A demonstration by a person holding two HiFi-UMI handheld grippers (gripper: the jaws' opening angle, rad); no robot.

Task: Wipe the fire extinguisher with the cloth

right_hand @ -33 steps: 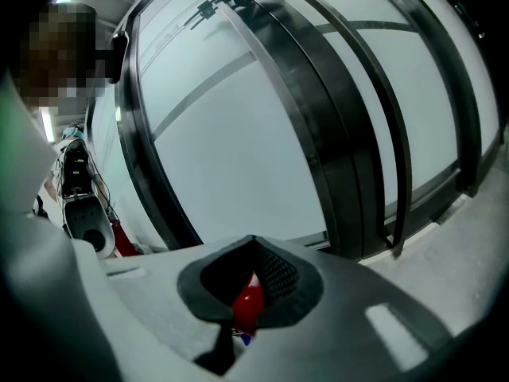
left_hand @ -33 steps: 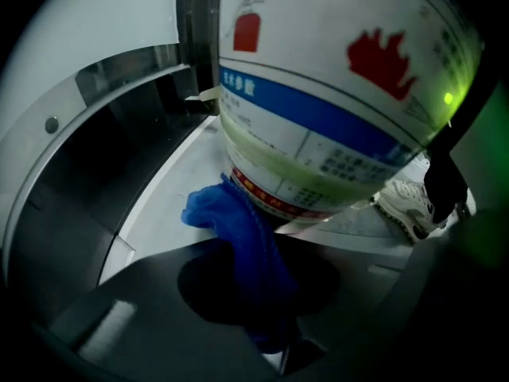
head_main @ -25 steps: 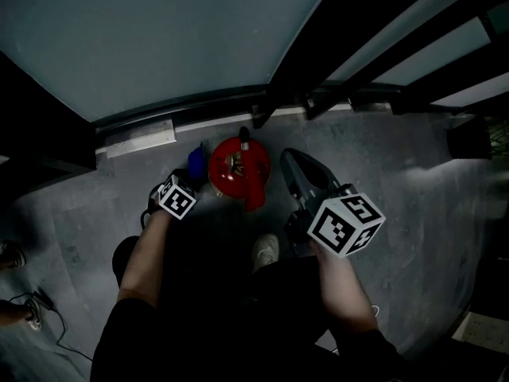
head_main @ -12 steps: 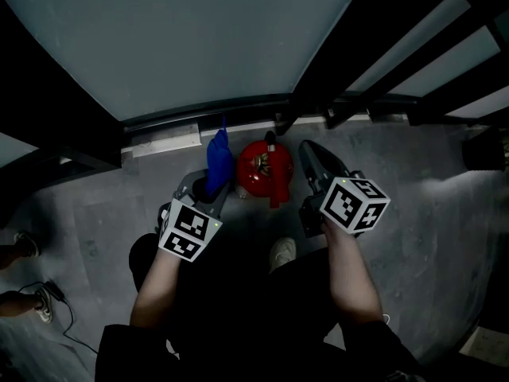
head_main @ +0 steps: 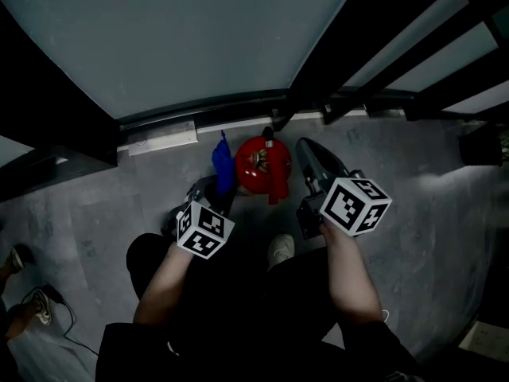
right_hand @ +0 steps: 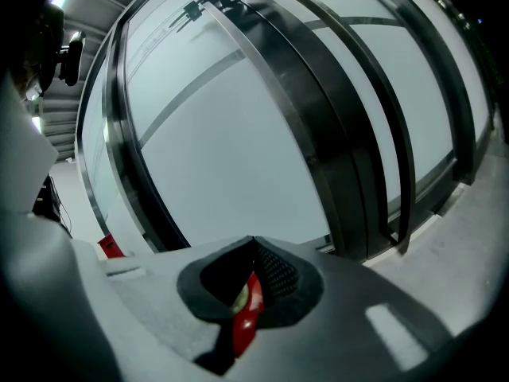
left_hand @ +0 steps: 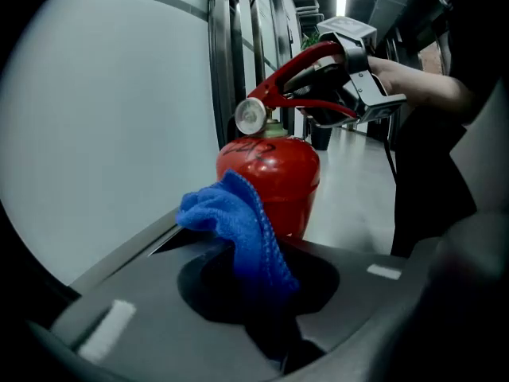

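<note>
Seen from above, a red extinguisher [head_main: 261, 165] stands upright on the grey floor [head_main: 95, 213] at frame centre, close under a glass wall [head_main: 199, 38] that fills the top. The left tongs [left_hand: 262, 289] are closed on a blue cloth [left_hand: 237, 223], which sticks up just left of the cylinder. In the left gripper view the red body sits straight ahead, directly beyond the cloth; whether they touch cannot be told. The right tongs [right_hand: 253, 283] are clamped on the red handle [right_hand: 246, 318], likely steadying the extinguisher from the right. The left gripper is the nearer one for wiping, and a short push forward should meet the cylinder's side. The wall crowds the far side; open floor lies left and right.
</note>
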